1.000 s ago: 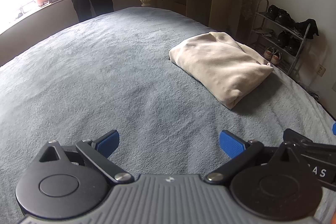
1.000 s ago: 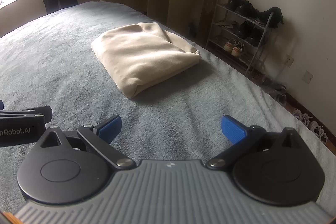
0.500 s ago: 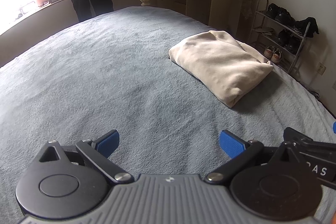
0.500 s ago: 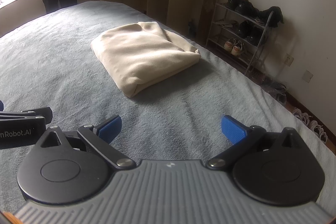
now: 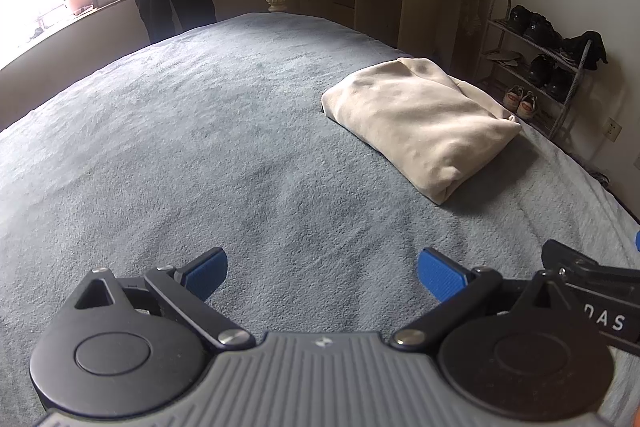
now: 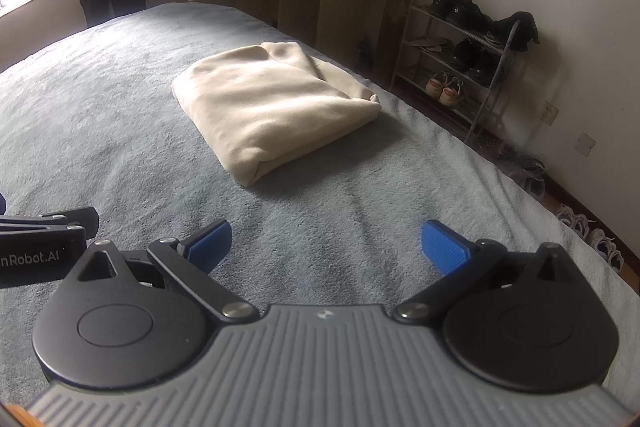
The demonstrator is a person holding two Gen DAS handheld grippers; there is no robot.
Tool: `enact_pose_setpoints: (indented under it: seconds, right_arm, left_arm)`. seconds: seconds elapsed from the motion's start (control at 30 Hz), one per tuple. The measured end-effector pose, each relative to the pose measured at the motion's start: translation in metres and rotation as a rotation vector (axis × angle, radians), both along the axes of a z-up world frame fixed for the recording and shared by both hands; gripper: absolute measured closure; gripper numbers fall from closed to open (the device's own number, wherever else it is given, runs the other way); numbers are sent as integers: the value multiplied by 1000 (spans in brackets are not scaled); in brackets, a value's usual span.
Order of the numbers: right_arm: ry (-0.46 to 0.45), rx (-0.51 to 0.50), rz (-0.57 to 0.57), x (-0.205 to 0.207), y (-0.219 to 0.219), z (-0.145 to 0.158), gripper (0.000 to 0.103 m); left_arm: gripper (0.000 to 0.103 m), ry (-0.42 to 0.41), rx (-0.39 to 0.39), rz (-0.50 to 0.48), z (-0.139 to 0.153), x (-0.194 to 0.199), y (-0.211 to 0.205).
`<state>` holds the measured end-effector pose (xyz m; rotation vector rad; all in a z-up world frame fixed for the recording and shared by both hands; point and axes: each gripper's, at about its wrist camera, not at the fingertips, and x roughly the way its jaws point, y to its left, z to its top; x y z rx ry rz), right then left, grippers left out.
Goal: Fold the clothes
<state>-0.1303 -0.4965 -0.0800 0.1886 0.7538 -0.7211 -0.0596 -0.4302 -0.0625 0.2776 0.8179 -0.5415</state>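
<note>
At the bottom of each frame, the left claw (image 5: 322, 269) and the right claw (image 6: 326, 243) both stand released and hold nothing. The folded cream garment (image 6: 272, 107) lies further up on the grey bed (image 5: 180, 147), well apart, its long axis slanting toward the upper right; the right claw seems nearer. Its underside and inner folds are hidden.

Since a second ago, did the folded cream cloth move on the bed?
No. The cream cloth lies at the same spot on the grey blanket, same distance from the shoe rack.
</note>
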Motion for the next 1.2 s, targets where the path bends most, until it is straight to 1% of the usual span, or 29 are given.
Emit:
enact_pose_setpoints:
  seconds: [1.2]
  right_arm:
    - [7, 16, 1, 0, -1, -4, 1]
  left_arm:
    - [1, 5, 10, -1, -3, -1, -2]
